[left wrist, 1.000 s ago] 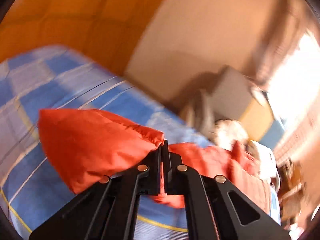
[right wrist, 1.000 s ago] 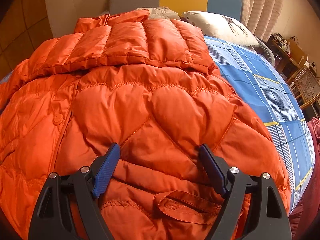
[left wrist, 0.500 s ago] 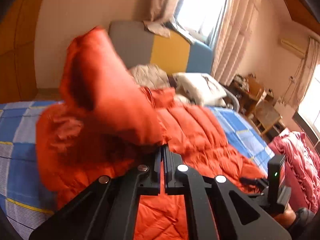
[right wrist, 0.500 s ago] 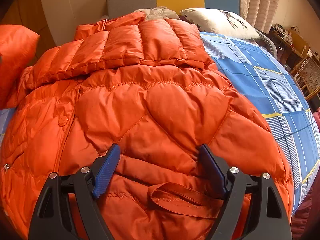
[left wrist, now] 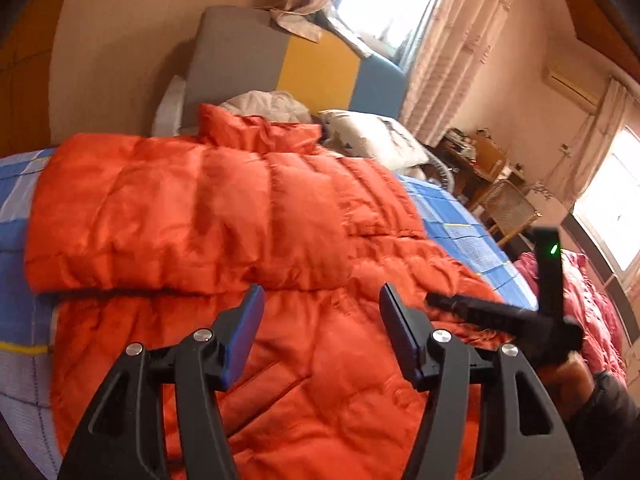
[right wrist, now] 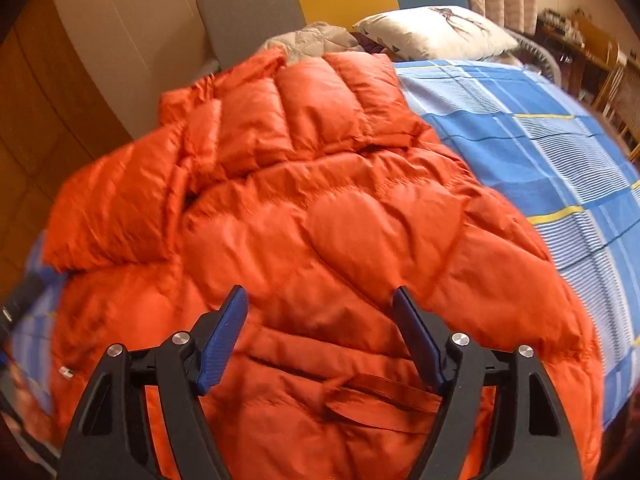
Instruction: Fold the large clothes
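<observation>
Jacket [right wrist: 320, 240]: an orange padded jacket is spread on the bed [right wrist: 540, 152], covering its left and middle part; the collar end lies far, by the headboard, and the hem near, under both grippers.
Sleeves: both are laid across the chest as a band running left to right; the left sleeve [left wrist: 160, 208] is seen resting there, let go.
Long axis: it runs near to far, collar pointing far toward the pillow [right wrist: 432, 32]; the sleeve band lies across it.
Left gripper [left wrist: 320, 336]: its jaws have just been opening and stand apart above the chest, with nothing between them.
Right gripper [right wrist: 320, 332]: its jaws have just been closing a little, yet are set wide over the hem, and no cloth is pinched.
Step in hand: the sleeve fold is judged done; next the hem is likely to be taken.
How done well: both hem corners should be gripped through all layers, lifted level and carried far along the long axis, so the sleeve band is not dragged askew.
</observation>
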`<move>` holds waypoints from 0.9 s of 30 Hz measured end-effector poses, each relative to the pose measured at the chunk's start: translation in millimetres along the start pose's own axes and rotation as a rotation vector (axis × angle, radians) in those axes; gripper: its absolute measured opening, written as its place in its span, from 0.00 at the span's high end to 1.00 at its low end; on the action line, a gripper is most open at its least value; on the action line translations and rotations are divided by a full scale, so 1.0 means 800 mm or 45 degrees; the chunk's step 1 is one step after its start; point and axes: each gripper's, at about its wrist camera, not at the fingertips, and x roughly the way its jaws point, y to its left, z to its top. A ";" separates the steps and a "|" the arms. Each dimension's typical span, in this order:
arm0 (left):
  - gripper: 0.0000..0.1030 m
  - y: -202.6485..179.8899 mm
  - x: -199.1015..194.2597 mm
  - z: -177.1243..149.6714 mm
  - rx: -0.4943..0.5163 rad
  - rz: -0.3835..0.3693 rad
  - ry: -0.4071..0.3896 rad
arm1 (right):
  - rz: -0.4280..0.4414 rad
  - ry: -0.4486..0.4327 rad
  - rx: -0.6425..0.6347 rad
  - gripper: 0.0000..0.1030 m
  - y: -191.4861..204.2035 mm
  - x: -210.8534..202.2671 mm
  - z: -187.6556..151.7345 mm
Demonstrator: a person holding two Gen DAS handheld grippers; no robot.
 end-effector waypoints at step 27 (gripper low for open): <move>0.37 0.109 -0.007 -0.023 -0.212 0.256 0.029 | -0.054 -0.205 -0.008 0.95 0.051 0.013 0.122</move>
